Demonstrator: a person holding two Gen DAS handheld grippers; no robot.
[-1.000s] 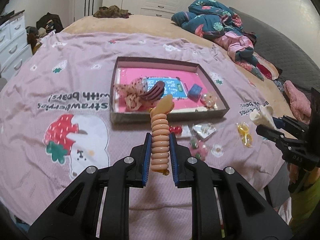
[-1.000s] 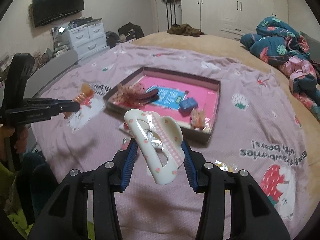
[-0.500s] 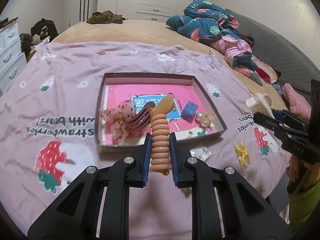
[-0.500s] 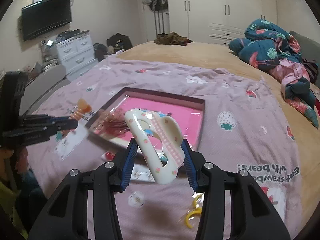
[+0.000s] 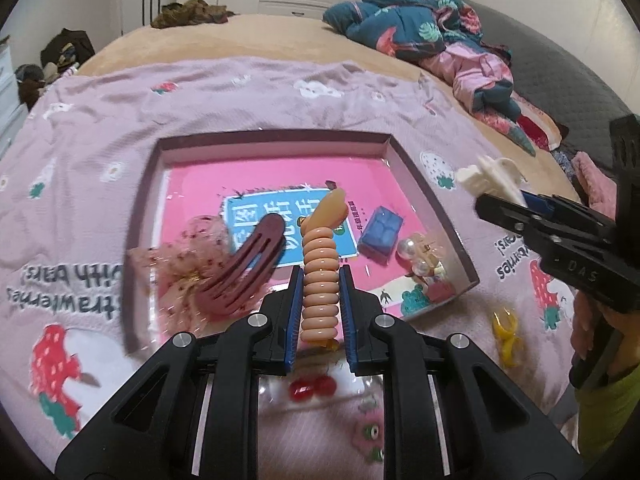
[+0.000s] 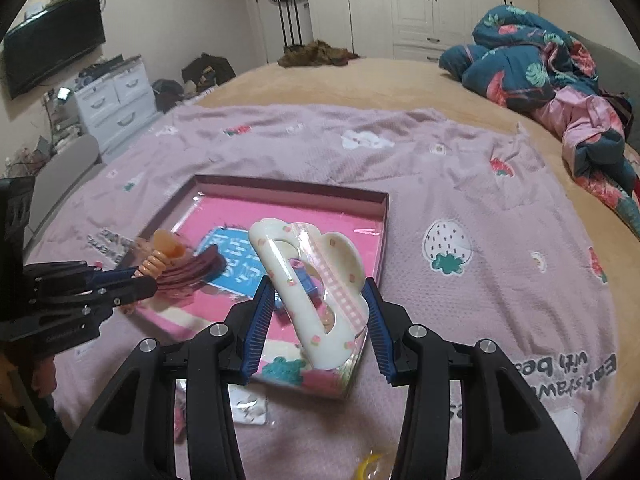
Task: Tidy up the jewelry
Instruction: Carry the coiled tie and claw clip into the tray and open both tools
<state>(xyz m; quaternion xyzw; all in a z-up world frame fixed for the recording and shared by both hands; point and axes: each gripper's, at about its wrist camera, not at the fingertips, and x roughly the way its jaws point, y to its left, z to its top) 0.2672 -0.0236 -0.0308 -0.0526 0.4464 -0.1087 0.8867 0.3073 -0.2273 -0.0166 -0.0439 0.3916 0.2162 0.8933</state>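
I hold two pieces above the shallow box (image 5: 434, 204) on the bed (image 6: 400, 80). My left hand-held gripper (image 5: 319, 304) is clenched on a peach spiral hair tie (image 5: 320, 280), gripped across its coils and standing upright over the box's near edge. I judge it light, springy and soft; a mid-coil grip should keep it from bending away. My right hand-held gripper (image 6: 318, 304) grasps a cream claw clip (image 6: 310, 284) by its two outer shells. I judge it rigid, glossy and likely slippery, possibly brittle at the hinge, so I favour moderate pressure. Inside the box lie a maroon hair clip (image 5: 244, 268), a mesh bow (image 5: 188, 256), a blue cube (image 5: 380, 232) and what appear to be pearl pieces (image 5: 420, 252).
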